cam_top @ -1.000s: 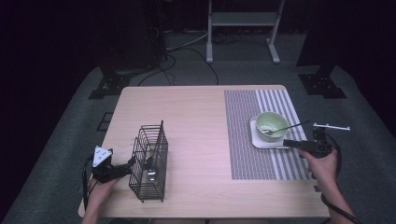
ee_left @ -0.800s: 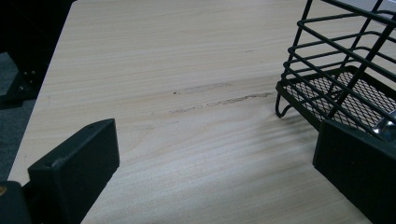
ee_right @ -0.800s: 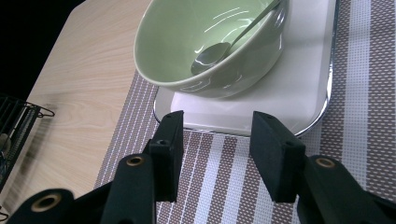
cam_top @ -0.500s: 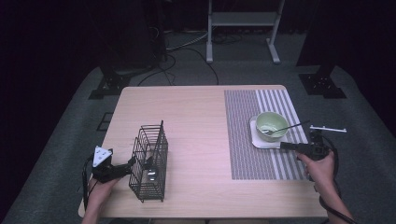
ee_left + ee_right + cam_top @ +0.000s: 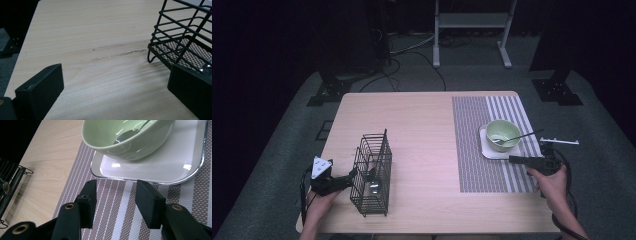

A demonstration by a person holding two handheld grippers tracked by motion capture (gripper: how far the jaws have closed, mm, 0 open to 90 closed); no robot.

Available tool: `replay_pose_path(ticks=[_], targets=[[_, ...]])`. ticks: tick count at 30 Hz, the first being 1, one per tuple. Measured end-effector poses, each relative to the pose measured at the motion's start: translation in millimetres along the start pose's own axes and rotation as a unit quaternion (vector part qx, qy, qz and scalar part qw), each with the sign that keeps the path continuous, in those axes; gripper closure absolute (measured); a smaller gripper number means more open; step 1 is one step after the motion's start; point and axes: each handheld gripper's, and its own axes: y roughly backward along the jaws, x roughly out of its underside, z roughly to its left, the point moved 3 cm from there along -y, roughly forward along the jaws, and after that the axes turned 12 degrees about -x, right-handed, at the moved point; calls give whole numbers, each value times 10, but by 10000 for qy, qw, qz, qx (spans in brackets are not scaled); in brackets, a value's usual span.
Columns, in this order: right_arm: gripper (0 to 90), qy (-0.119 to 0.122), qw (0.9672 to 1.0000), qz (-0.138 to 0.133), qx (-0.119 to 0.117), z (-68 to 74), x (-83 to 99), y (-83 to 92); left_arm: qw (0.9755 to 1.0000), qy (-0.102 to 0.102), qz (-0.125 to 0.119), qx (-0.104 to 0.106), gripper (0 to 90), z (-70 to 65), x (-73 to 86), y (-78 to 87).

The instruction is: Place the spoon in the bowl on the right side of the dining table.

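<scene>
Green bowl (image 5: 503, 133) holding spoon (image 5: 518, 137) on white tray (image 5: 160, 167), both grippers' jaws open, wire basket (image 5: 373, 172) beside left gripper (image 5: 354, 175)

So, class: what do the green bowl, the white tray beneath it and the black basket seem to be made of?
Green bowl: probably glazed ceramic; its glossy surface shows bright highlights. White tray: glossy, perhaps enamel or ceramic, with a shiny rim. Black basket: thin wire bars and a mesh floor, likely coated metal.

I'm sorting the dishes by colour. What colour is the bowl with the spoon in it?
The bowl is pale green, glossy; the right gripper view shows it best.
</scene>
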Motion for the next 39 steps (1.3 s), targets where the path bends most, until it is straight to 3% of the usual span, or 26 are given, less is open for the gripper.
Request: replay_pose_path(ticks=[19, 39], targets=[[494, 114, 9998, 127, -72, 76, 152, -67, 10000, -9, -3, 1, 0, -2, 0, 0], [480, 288, 9982, 322, -404, 280, 302, -224, 10000, -11, -3, 3, 0, -1, 0, 1]])
